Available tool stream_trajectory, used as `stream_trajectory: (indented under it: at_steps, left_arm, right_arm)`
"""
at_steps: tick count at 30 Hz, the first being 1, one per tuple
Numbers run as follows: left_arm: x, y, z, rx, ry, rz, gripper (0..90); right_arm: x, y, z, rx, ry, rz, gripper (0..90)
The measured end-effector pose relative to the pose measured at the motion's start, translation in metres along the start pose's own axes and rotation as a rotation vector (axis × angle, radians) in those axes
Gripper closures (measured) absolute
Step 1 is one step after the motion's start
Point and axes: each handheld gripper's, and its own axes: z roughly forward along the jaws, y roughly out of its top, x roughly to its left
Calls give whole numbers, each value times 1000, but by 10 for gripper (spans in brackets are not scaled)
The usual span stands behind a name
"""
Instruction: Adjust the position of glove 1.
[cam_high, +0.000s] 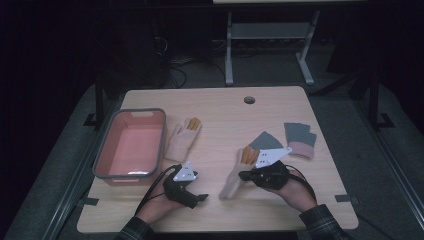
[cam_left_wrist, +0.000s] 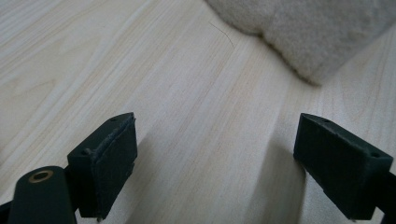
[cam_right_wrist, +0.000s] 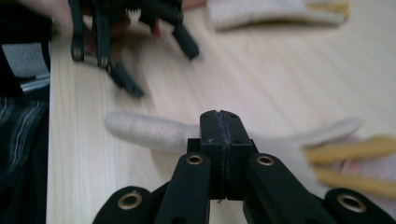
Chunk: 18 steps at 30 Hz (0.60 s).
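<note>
Right gripper view is showing the right gripper (cam_right_wrist: 218, 122) with its two flat black jaws pressed tight together, pinching the soft cream knit of a glove (cam_right_wrist: 154, 130) that is lying flat on the pale wood-grain table (cam_right_wrist: 261, 70). One rounded cream finger of the glove is sticking out to the left of the jaws, and mustard-yellow fingers are blurring past on the right. Beyond it, the left gripper (cam_right_wrist: 156, 67) is hanging over the table with its jaws spread.

Left gripper view is looking between two blocky black pads standing wide apart with nothing between them, just above bare wood; a fuzzy cream edge of the glove (cam_left_wrist: 303, 28) is lying ahead of them.

High view is placing the held glove (cam_high: 236, 172) near the front middle of the table, between the two grippers, the right gripper (cam_high: 245, 175) clamping it from the right. A second cream and yellow glove (cam_high: 183, 139) is lying just beside a rectangular pink tub (cam_high: 131, 145) with a grey rim at the left. Farther right, a grey and pink glove (cam_high: 300, 139) is lying flat, and a grey cuff (cam_high: 265, 141) is peeking out behind the right gripper's plate.
</note>
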Motion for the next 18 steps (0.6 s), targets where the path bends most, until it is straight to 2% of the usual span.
stream_trajectory:
  at_steps: [1, 8, 12, 15, 18]
  left_arm:
    - [0, 0, 0, -1, 0, 0, 128]
    - [0, 0, 0, 0, 1, 4, 128]
    - [0, 0, 0, -1, 1, 5, 128]
    - [0, 0, 0, -1, 2, 5, 128]
    - [0, 0, 0, 0, 1, 4, 128]
  right_arm:
    - [0, -7, 1, 20, 6, 13, 894]
    - [4, -23, 2, 58, 18, 53, 887]
    - [7, -28, 3, 79, 41, 65, 816]
    - [7, -29, -1, 74, 29, 67, 745]
    - [-1, -31, -12, 50, -5, 99, 765]
